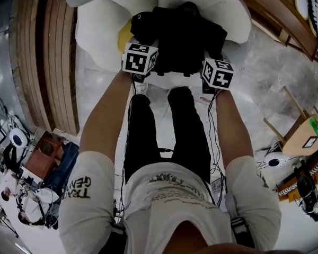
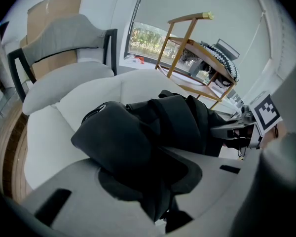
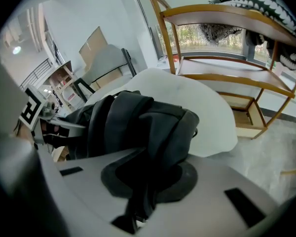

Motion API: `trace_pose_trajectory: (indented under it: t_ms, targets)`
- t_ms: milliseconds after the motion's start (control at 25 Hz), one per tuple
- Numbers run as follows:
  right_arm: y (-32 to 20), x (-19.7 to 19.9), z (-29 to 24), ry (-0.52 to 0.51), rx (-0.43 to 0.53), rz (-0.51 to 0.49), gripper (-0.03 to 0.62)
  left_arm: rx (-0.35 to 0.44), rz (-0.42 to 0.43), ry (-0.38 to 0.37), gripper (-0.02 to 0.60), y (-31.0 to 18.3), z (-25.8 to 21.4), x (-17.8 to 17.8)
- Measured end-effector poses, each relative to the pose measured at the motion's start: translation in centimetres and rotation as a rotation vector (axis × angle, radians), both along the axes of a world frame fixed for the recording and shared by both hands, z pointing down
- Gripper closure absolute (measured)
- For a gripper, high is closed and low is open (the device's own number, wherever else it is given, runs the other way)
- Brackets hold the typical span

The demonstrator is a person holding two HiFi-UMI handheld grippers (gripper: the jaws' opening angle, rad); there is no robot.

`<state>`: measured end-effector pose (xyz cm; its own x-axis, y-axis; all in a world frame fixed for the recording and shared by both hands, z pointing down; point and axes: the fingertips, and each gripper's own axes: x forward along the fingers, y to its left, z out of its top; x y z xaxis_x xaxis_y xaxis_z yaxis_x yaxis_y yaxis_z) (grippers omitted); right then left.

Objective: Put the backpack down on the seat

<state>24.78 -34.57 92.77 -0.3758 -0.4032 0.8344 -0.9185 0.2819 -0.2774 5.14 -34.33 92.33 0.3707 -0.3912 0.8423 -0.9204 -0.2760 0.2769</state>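
1. Left gripper (image 2: 155,194): the fingers (image 2: 64,191) are nearly together and pinch a bunched fold of the black backpack (image 2: 177,122). The fabric fills the gap between them.
2. Right gripper (image 3: 140,196): the fingers (image 3: 227,181) are closer still, clamped on a narrow, strap-like fold on the bag's other side.
3. The backpack sits over the white seat (image 1: 95,30), between the two grippers, with its far side up against the backrest. It looks down on the cushion, but I can't tell whether its full weight is there.
4. My read is that this is the set-down, just ahead of release. Lower both ends level until the pinched folds go slack. Slack fabric is the cue that the cushion carries the load.
5. Open both grippers together. If only one side opens, the bag probably rolls toward the side that is let go.
6. Open wide enough for the folds to drop clear of the finger recesses, then pull straight back toward the body. Don't lift, or a snagged strap drags the bag along.
7. The bag's near side lies close to the seat's front edge (image 1: 169,81). Nudge it toward the backrest before release so it doesn't slump off.
8. The wooden shelf (image 3: 227,68) stands well off to the right and doesn't block the retreat. The person's own legs (image 1: 185,131) are the nearest thing in the pull-back path.
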Motion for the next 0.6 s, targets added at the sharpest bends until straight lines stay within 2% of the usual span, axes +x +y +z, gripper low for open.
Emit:
trace_pose_trajectory:
  t_ms: [240, 440, 480, 520, 560, 600]
  targets:
    - [-0.4, -0.7, 3.0, 0.018, 0.003, -0.032, 0.542, -0.072, -0.02, 0.07, 0.44, 1.2, 4.7, -1.1]
    - [-1.0, -0.1, 4.2, 0.035, 0.022, -0.053, 0.54, -0.023, -0.037, 0.054, 0.416, 0.1, 5.6, -1.2]
    - [-1.0, 0.1, 4.7, 0.045, 0.006, -0.05, 0.504, -0.01, -0.045, 0.043, 0.396, -0.3, 5.8, -1.4]
    - [-1.0, 0.2, 5.3, 0.05, -0.016, -0.044, 0.423, 0.001, -0.06, 0.031, 0.37, -0.6, 5.9, -1.7]
    - [-0.9, 0.4, 5.7, 0.049, -0.034, -0.034, 0.373, 0.007, -0.078, 0.02, 0.341, -0.6, 6.1, -2.3]
    - [-0.7, 0.6, 5.9, 0.049, -0.041, -0.02, 0.364, 0.007, -0.096, 0.008, 0.323, -0.5, 6.4, -2.9]
